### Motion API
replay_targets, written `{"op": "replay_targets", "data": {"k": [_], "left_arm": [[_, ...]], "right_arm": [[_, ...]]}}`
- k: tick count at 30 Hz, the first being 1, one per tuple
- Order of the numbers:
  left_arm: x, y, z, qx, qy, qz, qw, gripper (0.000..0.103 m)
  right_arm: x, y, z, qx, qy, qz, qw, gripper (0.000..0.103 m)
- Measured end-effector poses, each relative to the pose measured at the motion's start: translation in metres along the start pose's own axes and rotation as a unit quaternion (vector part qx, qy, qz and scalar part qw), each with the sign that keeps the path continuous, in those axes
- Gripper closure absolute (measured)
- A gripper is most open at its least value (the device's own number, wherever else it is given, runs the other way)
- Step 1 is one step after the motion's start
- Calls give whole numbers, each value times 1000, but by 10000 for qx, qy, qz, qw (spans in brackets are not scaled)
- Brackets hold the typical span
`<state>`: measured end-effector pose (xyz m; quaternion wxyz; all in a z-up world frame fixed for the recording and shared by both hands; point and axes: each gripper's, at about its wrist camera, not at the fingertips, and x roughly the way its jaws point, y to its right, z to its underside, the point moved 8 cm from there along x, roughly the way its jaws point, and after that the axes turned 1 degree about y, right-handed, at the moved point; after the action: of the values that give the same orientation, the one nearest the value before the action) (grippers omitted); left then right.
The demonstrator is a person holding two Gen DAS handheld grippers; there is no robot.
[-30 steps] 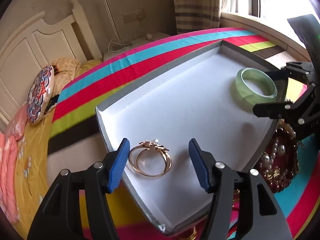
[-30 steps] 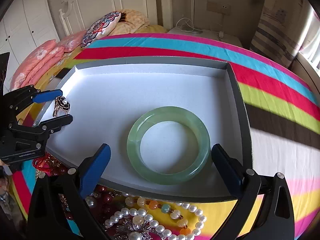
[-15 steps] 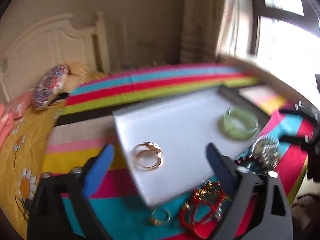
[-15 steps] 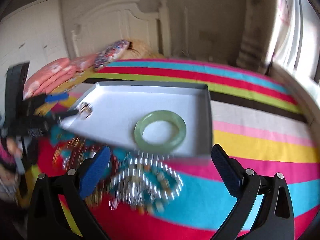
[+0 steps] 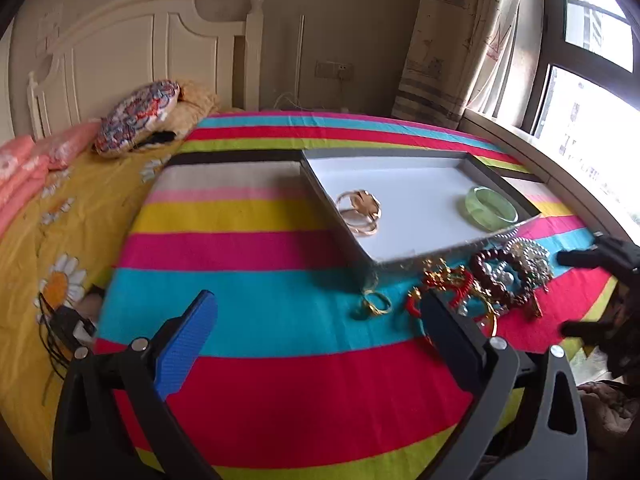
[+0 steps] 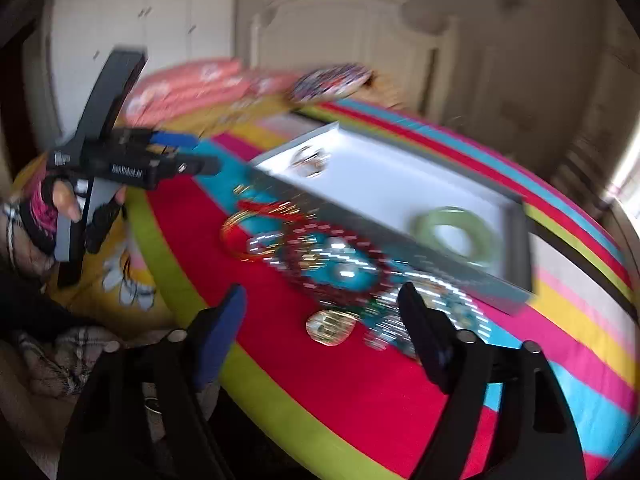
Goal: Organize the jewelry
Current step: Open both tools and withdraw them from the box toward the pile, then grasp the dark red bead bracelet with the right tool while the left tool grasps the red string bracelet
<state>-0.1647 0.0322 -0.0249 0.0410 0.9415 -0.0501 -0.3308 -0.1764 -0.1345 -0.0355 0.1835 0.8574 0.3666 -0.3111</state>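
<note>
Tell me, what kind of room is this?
Most likely a bedroom: a white headboard stands behind pillows, a striped bedspread covers the bed, and a curtain hangs by the window.

A pale green bangle [image 5: 491, 210] lies in a white-lined grey tray [image 5: 420, 190] on a rainbow-striped cloth [image 5: 256, 248]; nearby beads [image 5: 494, 276] look dark red.

left gripper [image 5: 316, 344] agape, right gripper [image 6: 322, 324] closing, empty

Right wrist view motion-blurred, loose jewelry pile [image 6: 340, 264] smeared into streaks, bangle [image 6: 456, 236] soft-edged
</note>
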Motion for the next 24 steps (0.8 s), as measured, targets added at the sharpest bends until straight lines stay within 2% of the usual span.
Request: {"op": "replay_targets", "data": {"k": [1,5,7,9,12,15,17,18,21,24], "left_arm": [[1,2,2,16,-8,20,10000,2],[-2,19,10,296,56,135,9995,3],[-8,31,16,511,94,312,9982,3],[-16,47,24,721,112,651,9952,3],[-23,67,33,939,116,964,9908,3],[-23,78,39,1002,93,1096,9889,3],[-19,79,40,965,79,1091,9893,3],[-18,79,39,931,75,1085,9897,4],[-17,81,34,915,125,1050,9902,8],[-16,84,31,934,116,1133,9891,23]], "right_arm": [[7,-4,-2,-92,-76,-29,9999,45],[28,-13,-12,-253,-257,-89,9993,54],[37,-12,-13,-290,-369,-104,9988,59],[43,-10,-12,-288,-456,-93,9985,62],[47,-6,-10,-282,-470,-70,9985,70],[49,-7,-9,-329,-413,-36,9986,74],[45,-8,-9,-389,-309,49,9988,81],[41,-7,-11,-359,-214,69,9991,89],[29,-1,-15,-155,21,82,9998,88],[17,9,-19,200,245,-19,9995,88]]}}
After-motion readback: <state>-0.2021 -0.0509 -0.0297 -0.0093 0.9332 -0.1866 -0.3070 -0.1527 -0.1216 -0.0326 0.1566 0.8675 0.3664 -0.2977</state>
